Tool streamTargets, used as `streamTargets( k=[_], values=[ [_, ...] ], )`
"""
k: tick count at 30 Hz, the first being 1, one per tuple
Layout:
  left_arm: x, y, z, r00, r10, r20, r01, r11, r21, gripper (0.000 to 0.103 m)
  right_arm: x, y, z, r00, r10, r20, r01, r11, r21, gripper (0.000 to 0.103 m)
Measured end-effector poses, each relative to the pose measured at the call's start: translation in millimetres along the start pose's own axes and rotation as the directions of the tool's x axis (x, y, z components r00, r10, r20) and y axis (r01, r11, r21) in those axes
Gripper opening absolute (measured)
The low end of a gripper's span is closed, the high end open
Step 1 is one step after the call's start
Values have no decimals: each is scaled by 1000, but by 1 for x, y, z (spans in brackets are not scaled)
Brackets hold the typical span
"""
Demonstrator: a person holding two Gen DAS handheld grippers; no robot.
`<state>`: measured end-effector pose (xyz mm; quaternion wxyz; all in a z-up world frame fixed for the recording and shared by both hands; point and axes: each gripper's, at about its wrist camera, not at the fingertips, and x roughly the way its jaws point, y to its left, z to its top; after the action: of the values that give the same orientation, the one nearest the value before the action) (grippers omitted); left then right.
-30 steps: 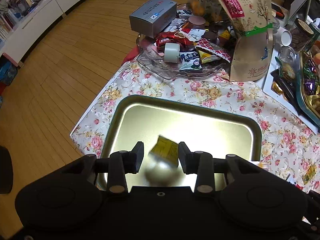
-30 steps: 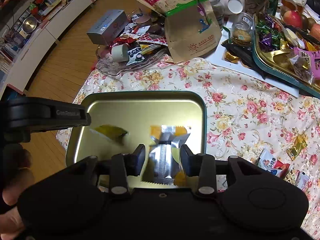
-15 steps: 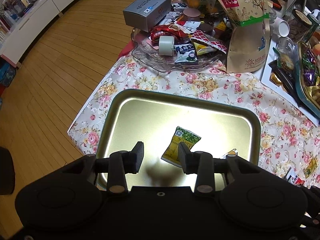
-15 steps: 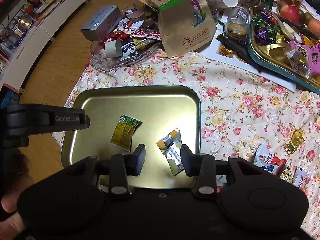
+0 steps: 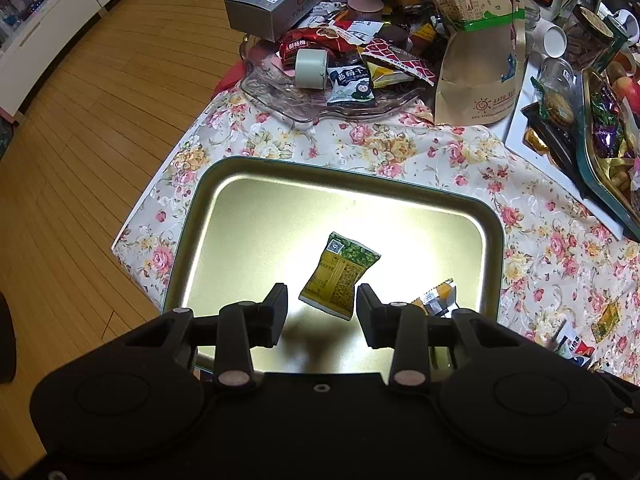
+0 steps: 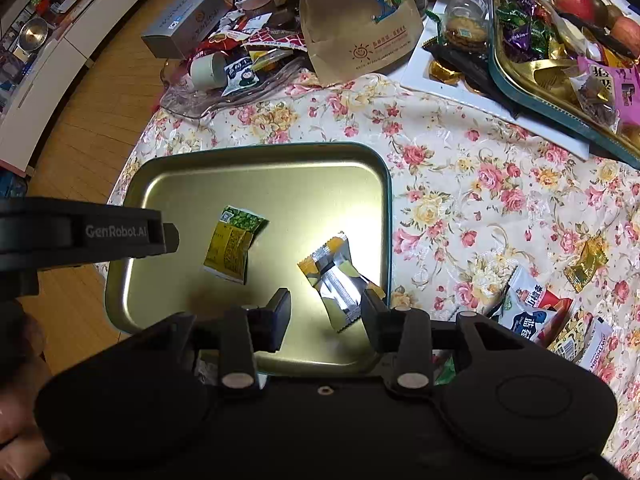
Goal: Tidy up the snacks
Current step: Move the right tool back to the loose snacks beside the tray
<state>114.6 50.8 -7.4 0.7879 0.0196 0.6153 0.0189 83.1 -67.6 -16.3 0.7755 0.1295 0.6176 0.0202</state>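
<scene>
Grippers: left gripper [image 5: 322,312] and right gripper [image 6: 325,316] parted, empty | Packets: green packet [image 6: 233,249], silver packet [image 6: 338,278] in tray [image 6: 256,164] | Risk: we judge loose snacks [image 6: 536,312] at 3 o'clock could get nudged off.
</scene>
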Motion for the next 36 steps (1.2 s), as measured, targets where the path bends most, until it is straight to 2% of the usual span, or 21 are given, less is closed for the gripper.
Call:
streamTargets(
  k=[25,36],
  values=[
    [9,-36,-7,999,-3,-45,6,997,71,47,6,-31,-3,998,-33,-47,36,997,63,41],
    [10,-71,-12,998,-23,-56,31,989,145,47,1,-73,-6,997,-56,-56,63,988,142,41]
  ],
)
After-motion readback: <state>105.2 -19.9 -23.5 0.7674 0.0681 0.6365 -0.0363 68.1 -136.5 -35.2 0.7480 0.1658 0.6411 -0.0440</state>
